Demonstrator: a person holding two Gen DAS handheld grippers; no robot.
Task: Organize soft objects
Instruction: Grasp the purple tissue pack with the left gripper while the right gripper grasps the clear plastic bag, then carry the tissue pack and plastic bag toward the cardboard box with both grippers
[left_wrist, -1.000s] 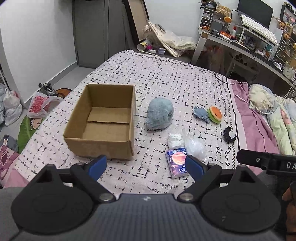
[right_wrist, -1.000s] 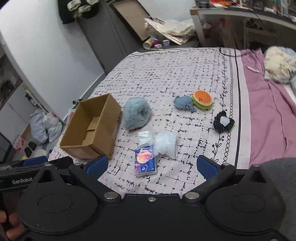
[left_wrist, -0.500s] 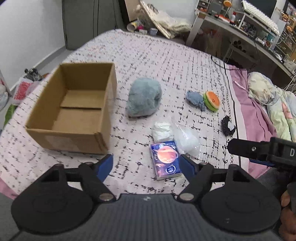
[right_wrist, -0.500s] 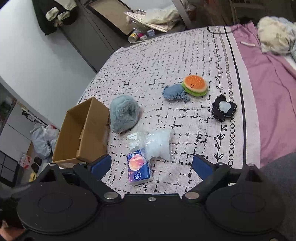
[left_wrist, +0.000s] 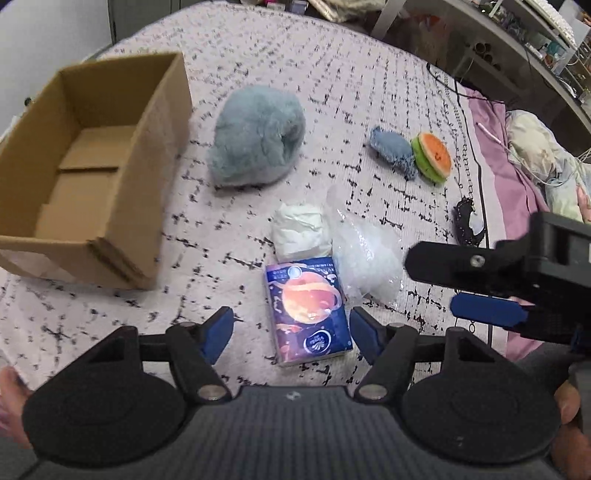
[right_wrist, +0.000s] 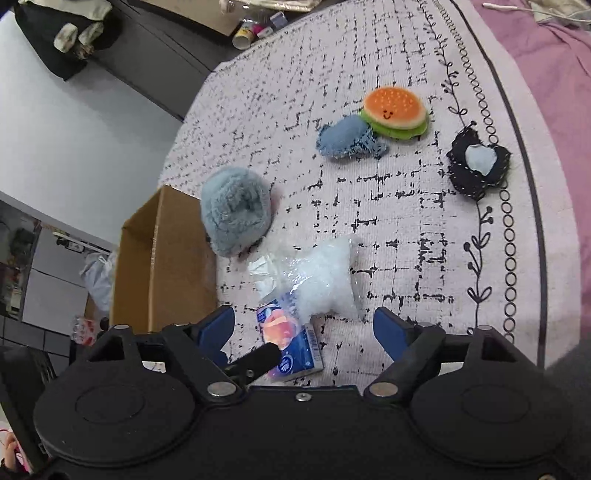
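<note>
two tools over the bed (left_wrist: 332, 74), landmark: tissue pack (left_wrist: 308, 308).
- left tool (left_wrist: 290, 332): jaws partly open, just been closing, nothing gripped; pack lies between its fingers, long axis running away from the tool. nearer hand.
- right tool (right_wrist: 303, 332): partly open, closing, empty; clear bag (right_wrist: 325, 280) just beyond pack.
- cardboard box (left_wrist: 92, 166): left of pack, empty.
</note>
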